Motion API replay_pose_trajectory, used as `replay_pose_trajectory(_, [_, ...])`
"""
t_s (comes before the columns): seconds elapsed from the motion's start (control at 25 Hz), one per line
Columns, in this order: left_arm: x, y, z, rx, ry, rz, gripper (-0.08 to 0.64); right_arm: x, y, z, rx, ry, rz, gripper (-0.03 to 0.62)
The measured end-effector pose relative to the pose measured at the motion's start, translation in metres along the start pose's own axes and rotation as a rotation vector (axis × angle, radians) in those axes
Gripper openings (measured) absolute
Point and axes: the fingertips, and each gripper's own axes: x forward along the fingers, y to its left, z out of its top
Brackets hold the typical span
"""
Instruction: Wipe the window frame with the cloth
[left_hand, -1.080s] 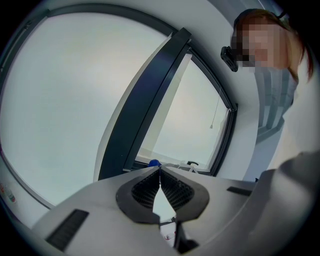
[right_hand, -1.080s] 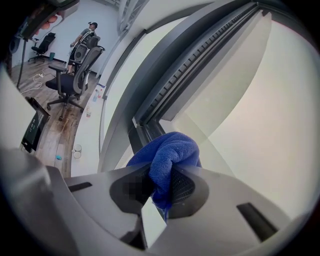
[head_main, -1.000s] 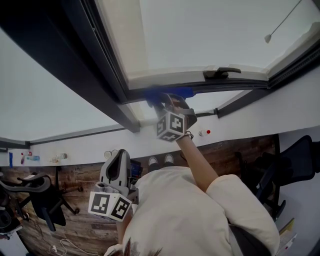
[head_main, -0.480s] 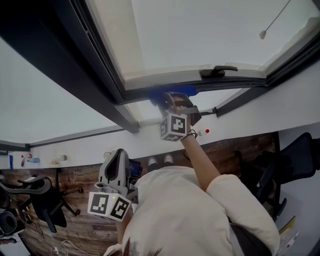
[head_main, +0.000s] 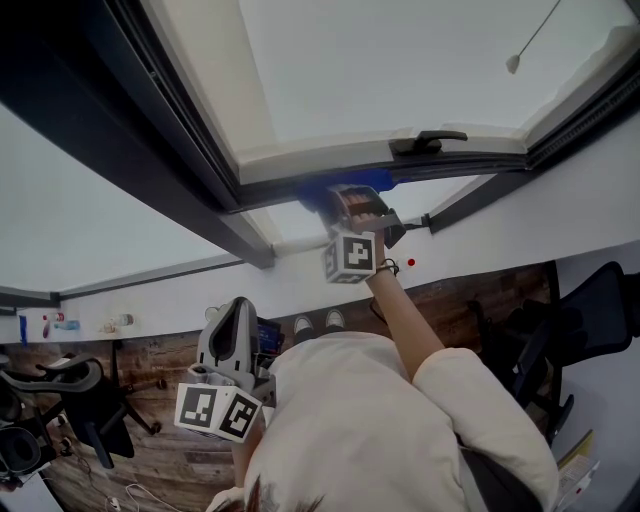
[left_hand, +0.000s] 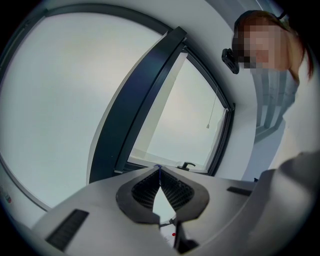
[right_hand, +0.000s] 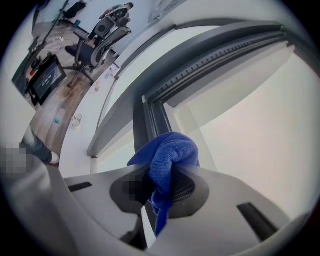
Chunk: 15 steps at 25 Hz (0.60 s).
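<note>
Right hand-held gripper (head_main: 343, 203) raised, jaws clamped

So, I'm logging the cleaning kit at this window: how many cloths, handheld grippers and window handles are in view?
Blue microfibre cloth: 1
Grey handheld grippers: 2, the left gripper and the right gripper
Black lever window handle: 1
Total: 4

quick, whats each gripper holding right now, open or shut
Left gripper: shut, nothing between its jaws.
Right gripper: shut on the blue cloth.
</note>
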Motion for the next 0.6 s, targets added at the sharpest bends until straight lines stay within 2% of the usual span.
replay_pose_trajectory(0.16, [0.008, -0.008, -0.002, 0.003, 0.003, -0.014, 0.011, -0.002, -0.004, -0.008, 0.139, -0.041, 0.029, 0.058])
replay_pose_trajectory(0.6, [0.022, -0.027, -0.005, 0.013, 0.007, -0.036, 0.011, -0.011, -0.013, -0.036, 0.201, -0.035, 0.008, 0.058])
